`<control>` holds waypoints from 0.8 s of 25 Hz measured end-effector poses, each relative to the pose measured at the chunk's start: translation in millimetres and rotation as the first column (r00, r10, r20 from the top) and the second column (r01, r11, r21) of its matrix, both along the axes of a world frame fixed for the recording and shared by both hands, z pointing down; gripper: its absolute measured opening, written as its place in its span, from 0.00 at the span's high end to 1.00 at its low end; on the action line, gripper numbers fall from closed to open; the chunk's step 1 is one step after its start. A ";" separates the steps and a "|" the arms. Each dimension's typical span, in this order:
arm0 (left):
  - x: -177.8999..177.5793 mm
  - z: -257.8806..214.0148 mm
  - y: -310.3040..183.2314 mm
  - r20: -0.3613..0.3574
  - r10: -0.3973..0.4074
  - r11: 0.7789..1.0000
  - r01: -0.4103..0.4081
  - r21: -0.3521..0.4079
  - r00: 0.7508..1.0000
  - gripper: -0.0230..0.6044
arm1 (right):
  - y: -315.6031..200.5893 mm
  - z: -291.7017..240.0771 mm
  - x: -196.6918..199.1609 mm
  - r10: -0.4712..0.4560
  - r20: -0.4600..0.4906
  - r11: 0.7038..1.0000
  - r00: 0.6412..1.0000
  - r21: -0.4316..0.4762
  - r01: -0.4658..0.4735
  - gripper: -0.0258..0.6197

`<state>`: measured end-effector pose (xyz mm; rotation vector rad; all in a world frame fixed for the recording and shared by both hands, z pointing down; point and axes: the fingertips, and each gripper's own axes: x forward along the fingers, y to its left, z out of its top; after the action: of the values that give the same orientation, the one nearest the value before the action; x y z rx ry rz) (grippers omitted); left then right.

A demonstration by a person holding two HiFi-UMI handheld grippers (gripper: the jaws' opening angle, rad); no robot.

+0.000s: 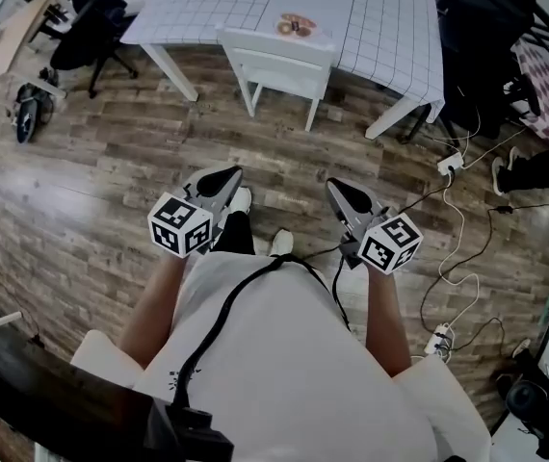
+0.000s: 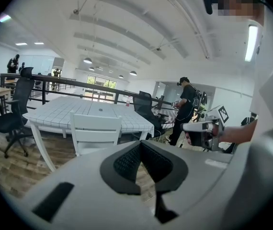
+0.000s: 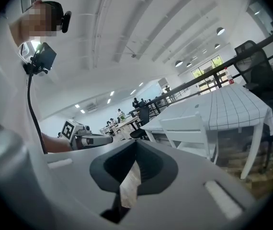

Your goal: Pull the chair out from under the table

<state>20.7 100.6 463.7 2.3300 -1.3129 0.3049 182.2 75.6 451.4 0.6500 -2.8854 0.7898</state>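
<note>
A white wooden chair (image 1: 274, 64) stands tucked under the near edge of a table (image 1: 390, 17) covered with a white grid-pattern cloth. The chair's back faces me. Both grippers hang in front of my body, well short of the chair, pointing toward it. My left gripper (image 1: 228, 173) is shut with nothing in it. My right gripper (image 1: 337, 187) is likewise shut and empty. The left gripper view looks past shut jaws (image 2: 140, 145) to the chair (image 2: 96, 131) and table (image 2: 86, 110). In the right gripper view, the chair (image 3: 187, 131) sits beyond shut jaws (image 3: 136, 150).
A small plate (image 1: 297, 25) lies on the table above the chair. Black office chairs (image 1: 91, 27) stand at the left and far right. Cables and power strips (image 1: 448, 165) trail over the wood floor at the right. A person in black (image 2: 187, 107) stands past the table.
</note>
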 end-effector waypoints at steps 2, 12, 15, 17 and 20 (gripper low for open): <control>-3.4 1.4 -4.7 0.004 -0.005 1.000 0.005 0.003 1.000 0.95 | -3.1 -1.2 -2.1 -0.002 0.000 1.000 1.000 0.010 0.002 0.95; -32.7 9.1 -60.0 0.014 0.038 0.999 -0.038 0.015 0.999 0.95 | -45.7 7.5 -32.3 0.030 -0.012 0.999 0.999 -0.026 -0.030 0.95; -54.4 7.8 -86.4 -0.003 0.059 0.998 -0.059 0.015 0.998 0.95 | -70.3 5.2 -54.7 0.041 -0.027 0.999 0.999 -0.014 -0.041 0.95; -72.3 7.2 -105.0 -0.010 0.073 0.997 -0.072 0.016 0.997 0.95 | -88.1 -0.7 -74.2 0.048 -0.028 0.999 0.998 0.003 -0.048 0.95; -96.0 6.0 -133.5 -0.004 0.104 0.994 -0.104 0.020 0.995 0.95 | -112.9 -11.5 -101.3 0.070 -0.032 0.997 0.997 0.030 -0.069 0.95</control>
<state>-75.3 -32.9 469.6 2.4192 -1.1994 0.3206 80.8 -37.3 439.9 0.7636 -2.8630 0.7395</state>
